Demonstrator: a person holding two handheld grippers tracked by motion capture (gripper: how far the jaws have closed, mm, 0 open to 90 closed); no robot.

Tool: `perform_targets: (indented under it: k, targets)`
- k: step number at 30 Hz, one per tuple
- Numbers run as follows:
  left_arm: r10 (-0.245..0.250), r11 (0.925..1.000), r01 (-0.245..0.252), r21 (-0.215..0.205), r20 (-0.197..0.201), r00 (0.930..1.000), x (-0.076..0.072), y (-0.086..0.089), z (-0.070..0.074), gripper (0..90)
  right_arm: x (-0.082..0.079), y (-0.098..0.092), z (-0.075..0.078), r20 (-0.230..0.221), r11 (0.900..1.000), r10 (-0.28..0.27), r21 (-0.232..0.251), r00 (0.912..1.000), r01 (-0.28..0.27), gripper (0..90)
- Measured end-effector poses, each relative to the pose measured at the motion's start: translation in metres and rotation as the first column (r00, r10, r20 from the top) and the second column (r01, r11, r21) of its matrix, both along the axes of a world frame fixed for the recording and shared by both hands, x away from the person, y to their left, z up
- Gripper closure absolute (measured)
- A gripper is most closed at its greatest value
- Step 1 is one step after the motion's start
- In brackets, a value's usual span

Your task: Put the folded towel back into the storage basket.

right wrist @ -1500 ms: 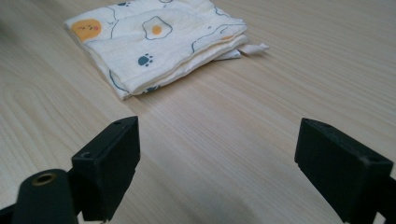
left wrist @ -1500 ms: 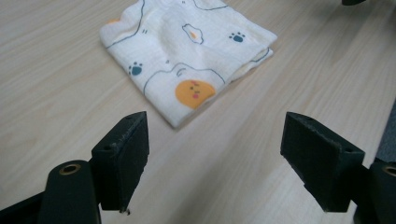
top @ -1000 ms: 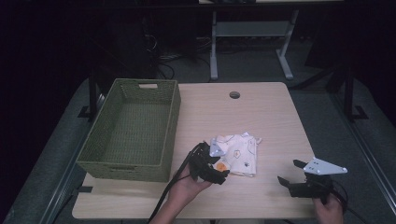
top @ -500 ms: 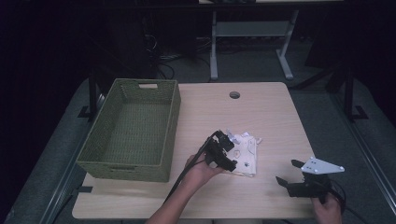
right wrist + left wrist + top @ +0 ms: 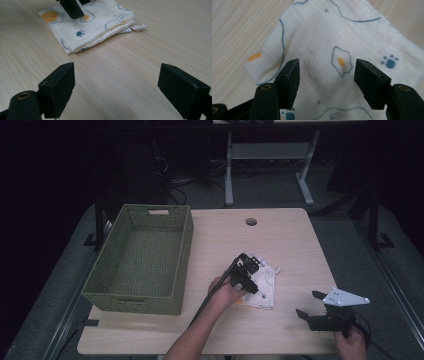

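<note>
One folded printed cloth (image 5: 261,287) on the wooden table (image 5: 290,240), beside an empty green wicker basket (image 5: 145,257). Left gripper (image 5: 325,72) poised above it, jaws wide, nothing held. Right gripper (image 5: 316,308) well apart, jaws wide. Nothing moved yet, seemingly.

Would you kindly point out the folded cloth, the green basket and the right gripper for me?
folded cloth (image 5: 324,37), left gripper view, on its printed top face.
green basket (image 5: 150,301), high view, on its near outer wall.
right gripper (image 5: 310,303), high view, midway between its open fingertips.
</note>
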State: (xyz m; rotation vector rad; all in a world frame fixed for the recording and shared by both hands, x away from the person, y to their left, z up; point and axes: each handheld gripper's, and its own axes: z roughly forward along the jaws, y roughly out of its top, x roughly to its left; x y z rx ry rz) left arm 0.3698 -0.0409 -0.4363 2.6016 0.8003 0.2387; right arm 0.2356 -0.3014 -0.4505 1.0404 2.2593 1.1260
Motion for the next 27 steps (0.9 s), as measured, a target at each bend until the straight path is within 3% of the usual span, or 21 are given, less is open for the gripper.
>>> perform_targets:
  k: [4, 11, 13, 27]
  targets:
    - [0.026, 0.9996, -0.025, 0.008, -0.008, 0.9996, 0.0035, -0.0052, -0.0084, 35.3, -0.0006, 0.0003, 0.0004, 0.007, 1.0, 0.002, -0.005, 1.0, -0.002, 13.9]
    - [0.022, 0.9997, -0.022, -0.005, -0.032, 0.9992, 0.0054, -0.0045, -0.0075, 52.2, -0.0009, 0.0005, 0.0013, 0.005, 1.0, 0.008, -0.003, 1.0, -0.008, 13.9]
    - [0.014, 0.9999, -0.014, -0.003, -0.033, 0.9994, 0.0048, -0.0038, -0.0069, 61.2, -0.0018, 0.001, 0.0014, 0.001, 1.0, 0.008, 0.0, 1.0, -0.008, 13.9]
    - [0.01, 0.9999, -0.01, 0.007, -0.022, 0.9997, 0.0076, -0.0001, -0.0061, 75.9, -0.0021, 0.0032, 0.0016, -0.002, 1.0, 0.018, -0.008, 0.9998, -0.018, 13.9]
